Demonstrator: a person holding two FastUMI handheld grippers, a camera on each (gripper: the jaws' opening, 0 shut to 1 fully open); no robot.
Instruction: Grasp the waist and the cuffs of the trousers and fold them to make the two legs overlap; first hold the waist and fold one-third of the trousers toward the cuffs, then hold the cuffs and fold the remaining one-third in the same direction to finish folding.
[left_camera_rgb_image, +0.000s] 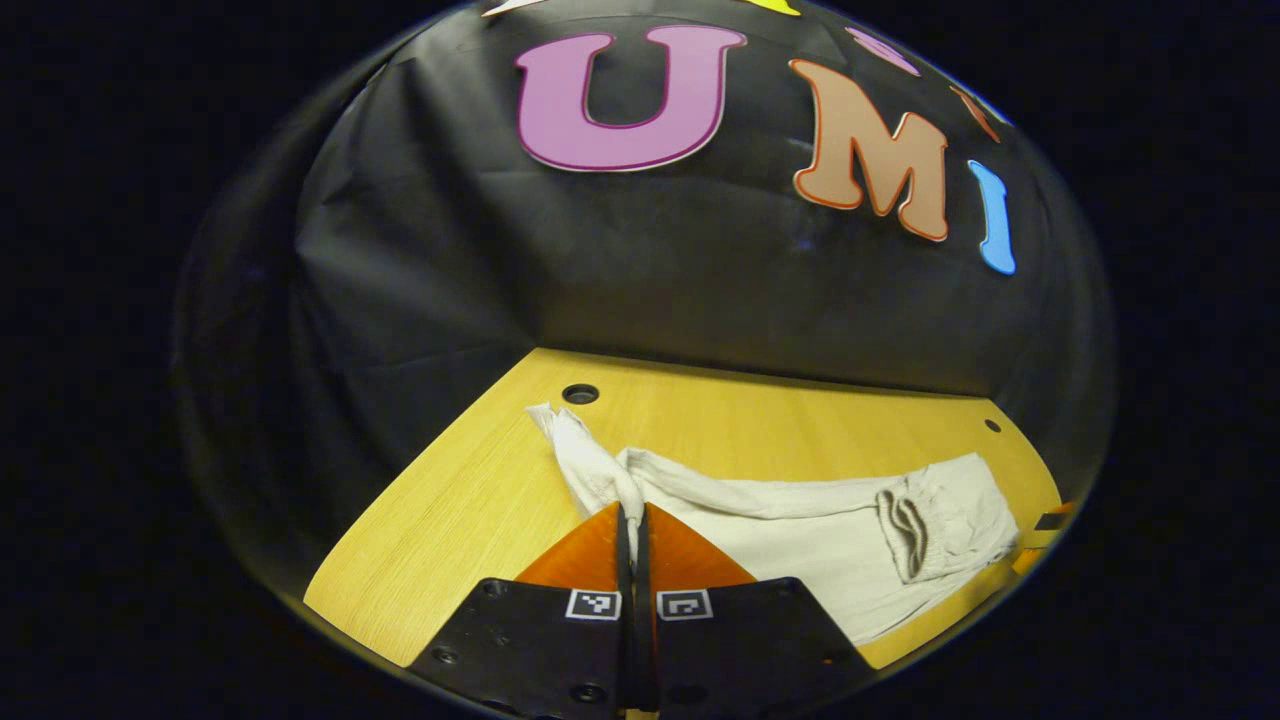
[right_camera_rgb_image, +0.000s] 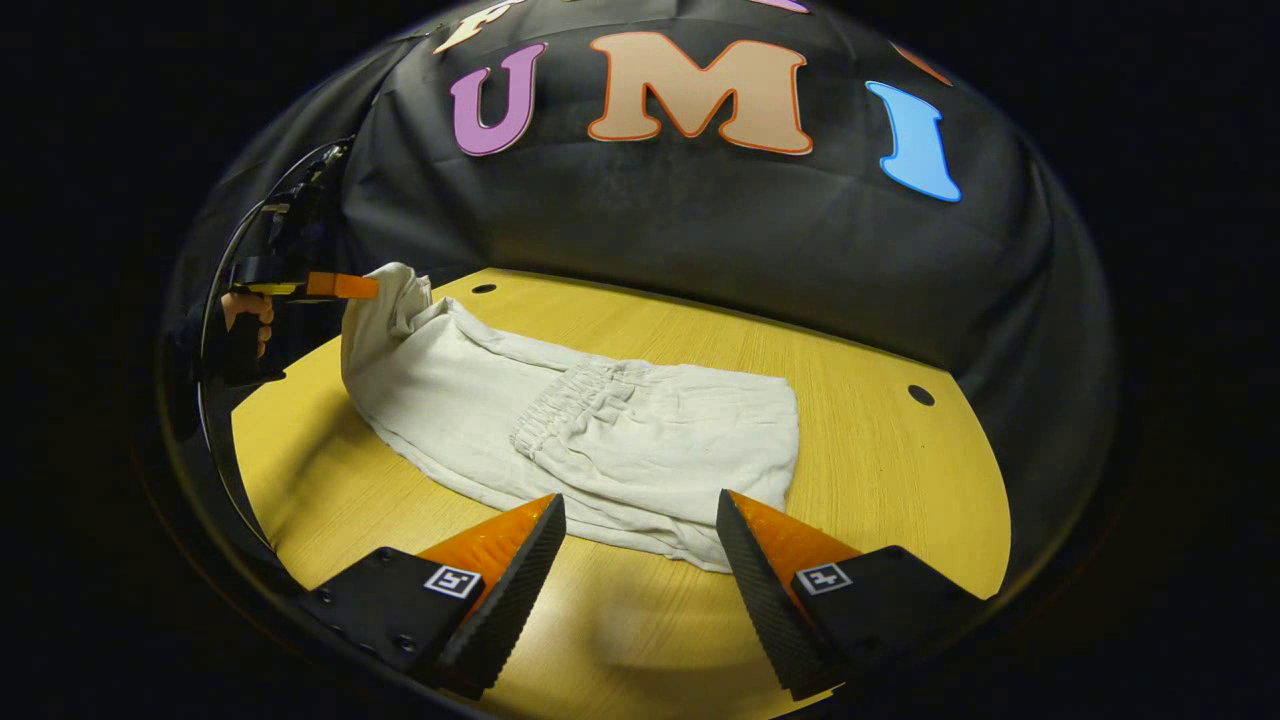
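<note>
Two grippers work over cream trousers (right_camera_rgb_image: 560, 430) lying on a wooden table (right_camera_rgb_image: 880, 470). At the far left, the left gripper (left_camera_rgb_image: 633, 520) is pressed together, pinching the lifted cuff end (fabric bunched at its tips). At the near edge, the right gripper (right_camera_rgb_image: 640, 515) hangs spread apart, holding nothing, just above the folded waist end.

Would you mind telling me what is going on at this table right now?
A person is folding pale trousers on a wooden table with two handheld claws. The left claw is shut on the cuff end and holds it lifted off the table. The right claw hovers open near the folded waist end, gripping nothing. The waist part already lies folded over; the cuff fold remains.
</note>
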